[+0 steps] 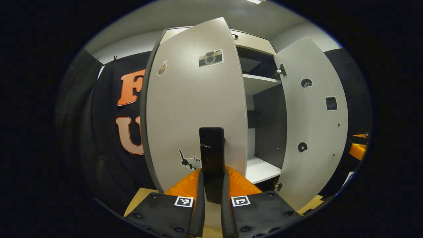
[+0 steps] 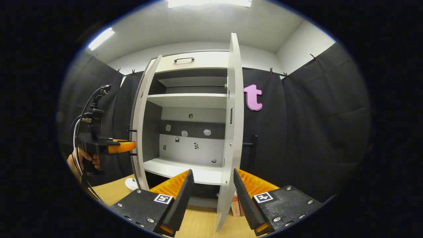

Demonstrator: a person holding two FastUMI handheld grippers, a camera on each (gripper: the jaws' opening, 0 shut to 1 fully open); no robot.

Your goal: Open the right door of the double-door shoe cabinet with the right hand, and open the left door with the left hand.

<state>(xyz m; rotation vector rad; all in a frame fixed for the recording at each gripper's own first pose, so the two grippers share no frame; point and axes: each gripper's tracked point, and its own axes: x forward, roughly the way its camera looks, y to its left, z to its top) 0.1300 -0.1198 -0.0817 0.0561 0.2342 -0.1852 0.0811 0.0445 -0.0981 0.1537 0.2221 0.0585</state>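
Observation:
The shoe cabinet [image 2: 188,99] stands with both doors swung out. In the left gripper view, the grey left door [image 1: 185,112] with stickers is straight ahead. Its black upright handle [image 1: 211,145] sits between my left gripper's [image 1: 213,172] fingers, which press on it from both sides. The right door [image 1: 310,125] hangs wide open at the right. In the right gripper view that right door [image 2: 231,125] is seen edge-on, its black handle [image 2: 252,148] on the far side. My right gripper [image 2: 212,172] is open, holding nothing, its fingers either side of the door's lower edge. The left gripper [image 2: 115,147], held by a hand [image 2: 87,160], is at the left door [image 2: 140,125].
Inside are white shelves [image 2: 185,99] and a bottom board [image 2: 178,168], with small stickers on the back panel. A drawer front with a handle [image 2: 184,59] tops the cabinet. The cabinet stands on a wooden surface [image 2: 198,221]. Black cloth walls surround the booth.

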